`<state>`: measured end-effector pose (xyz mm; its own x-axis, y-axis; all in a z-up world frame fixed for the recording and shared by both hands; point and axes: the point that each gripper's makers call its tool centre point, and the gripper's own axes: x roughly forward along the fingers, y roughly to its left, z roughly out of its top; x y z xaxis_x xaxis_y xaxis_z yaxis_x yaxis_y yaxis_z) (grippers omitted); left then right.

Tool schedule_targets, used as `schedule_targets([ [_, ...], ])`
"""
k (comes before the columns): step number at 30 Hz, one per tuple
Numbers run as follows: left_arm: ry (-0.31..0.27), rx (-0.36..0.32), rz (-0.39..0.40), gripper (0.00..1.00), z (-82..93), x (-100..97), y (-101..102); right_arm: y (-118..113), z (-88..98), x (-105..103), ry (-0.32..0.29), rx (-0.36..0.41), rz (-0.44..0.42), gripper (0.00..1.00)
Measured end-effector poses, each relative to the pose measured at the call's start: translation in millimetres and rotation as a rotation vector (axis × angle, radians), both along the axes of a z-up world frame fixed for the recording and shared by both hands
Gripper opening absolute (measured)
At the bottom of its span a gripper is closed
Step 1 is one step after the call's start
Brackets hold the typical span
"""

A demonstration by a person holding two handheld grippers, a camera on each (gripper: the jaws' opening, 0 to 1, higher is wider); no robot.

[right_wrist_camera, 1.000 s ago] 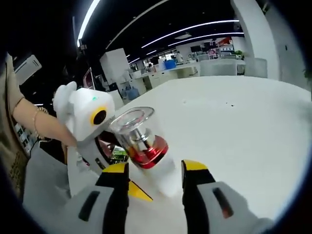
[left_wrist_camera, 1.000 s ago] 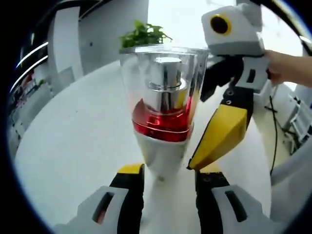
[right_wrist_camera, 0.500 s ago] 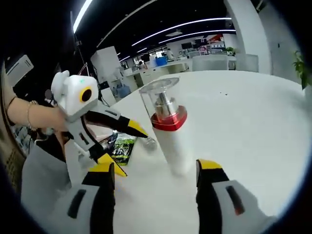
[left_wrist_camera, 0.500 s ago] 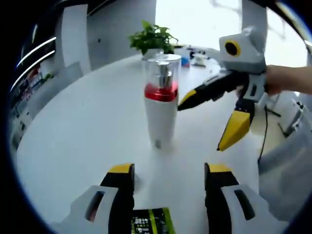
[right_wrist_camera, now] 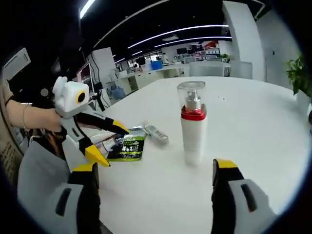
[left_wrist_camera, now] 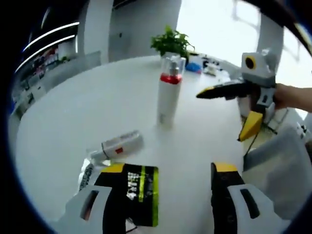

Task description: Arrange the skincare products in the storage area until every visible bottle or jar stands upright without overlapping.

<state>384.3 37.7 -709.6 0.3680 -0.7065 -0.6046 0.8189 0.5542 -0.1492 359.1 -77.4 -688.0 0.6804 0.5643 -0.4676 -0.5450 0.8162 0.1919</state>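
Behind bottle (left_wrist_camera: 168, 97), left claw view: plant (left_wrist_camera: 171, 43).

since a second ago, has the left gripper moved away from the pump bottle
Yes. The left gripper has pulled back from the upright pump bottle, which sat between its fingers a second ago; it now hovers open over the green sachet.

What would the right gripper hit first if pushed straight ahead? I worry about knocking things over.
Probably the upright white pump bottle with the red collar and clear cap, standing slightly right of centre between the right gripper's open jaws; depth is unclear.
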Motion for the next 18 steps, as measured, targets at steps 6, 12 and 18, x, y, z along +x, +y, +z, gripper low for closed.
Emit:
schedule_targets([
  [6,0.013,-0.022,0.094,0.76,4.0,-15.7,36.7,8.5,1.1,-18.6,0.010,0.023,-0.010,0.98],
  [12,0.014,-0.047,0.177,0.81,12.6,-36.1,68.8,14.9,7.7,-34.1,0.005,0.037,-0.020,0.98],
  [18,0.020,-0.064,0.274,0.89,16.0,-59.7,103.8,25.2,19.6,-41.9,-0.035,0.037,-0.006,0.98],
])
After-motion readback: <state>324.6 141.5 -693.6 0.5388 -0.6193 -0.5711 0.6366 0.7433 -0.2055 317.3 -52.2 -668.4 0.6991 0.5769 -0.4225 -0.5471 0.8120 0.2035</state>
